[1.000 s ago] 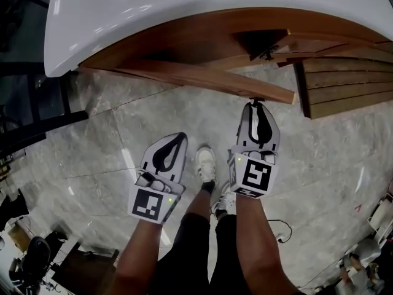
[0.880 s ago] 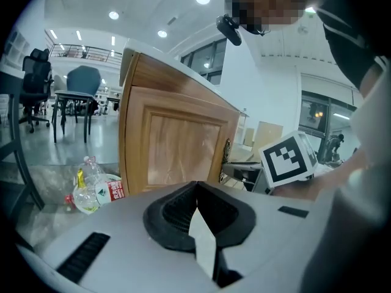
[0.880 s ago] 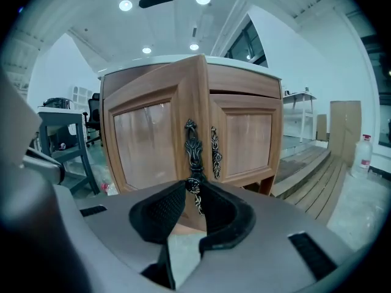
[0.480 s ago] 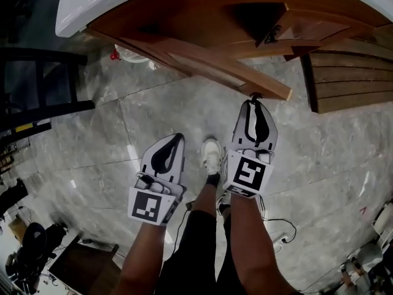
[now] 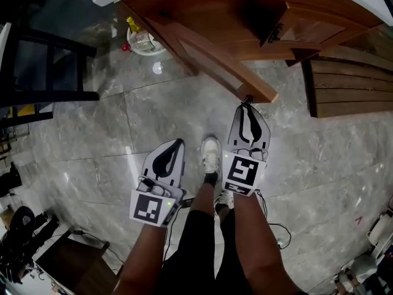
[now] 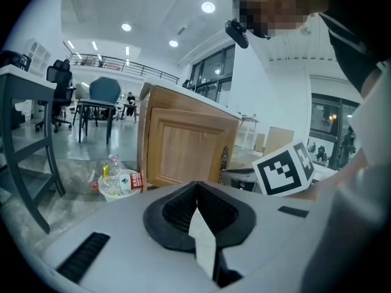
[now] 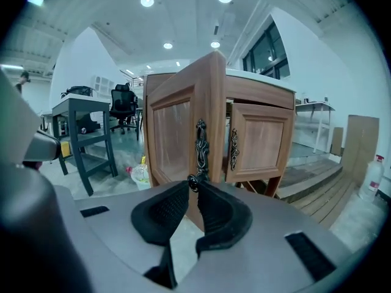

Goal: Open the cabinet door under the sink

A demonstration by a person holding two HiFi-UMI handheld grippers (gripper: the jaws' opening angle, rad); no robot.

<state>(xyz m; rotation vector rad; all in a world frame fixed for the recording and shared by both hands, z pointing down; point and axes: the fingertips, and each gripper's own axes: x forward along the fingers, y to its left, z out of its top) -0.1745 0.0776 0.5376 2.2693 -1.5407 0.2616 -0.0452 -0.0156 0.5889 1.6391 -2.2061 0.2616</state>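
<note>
Already ajar — wooden cabinet door (image 7: 177, 136), panelled, dark ornate handle (image 7: 200, 146).

Bright, even indoor light falls from round ceiling lamps (image 6: 208, 7) high above and ahead of the left hand-held gripper (image 6: 197, 188). In the head view the polished stone floor (image 5: 92, 134) around it shows pale glare streaks and soft shadows, and the cabinet (image 5: 202, 11) ahead of it sits in shade. Both gripper views are fisheye, with black rounded corners and bowed straight lines; the casing nearest the lens looks slightly soft, while the room beyond is sharp.
</note>
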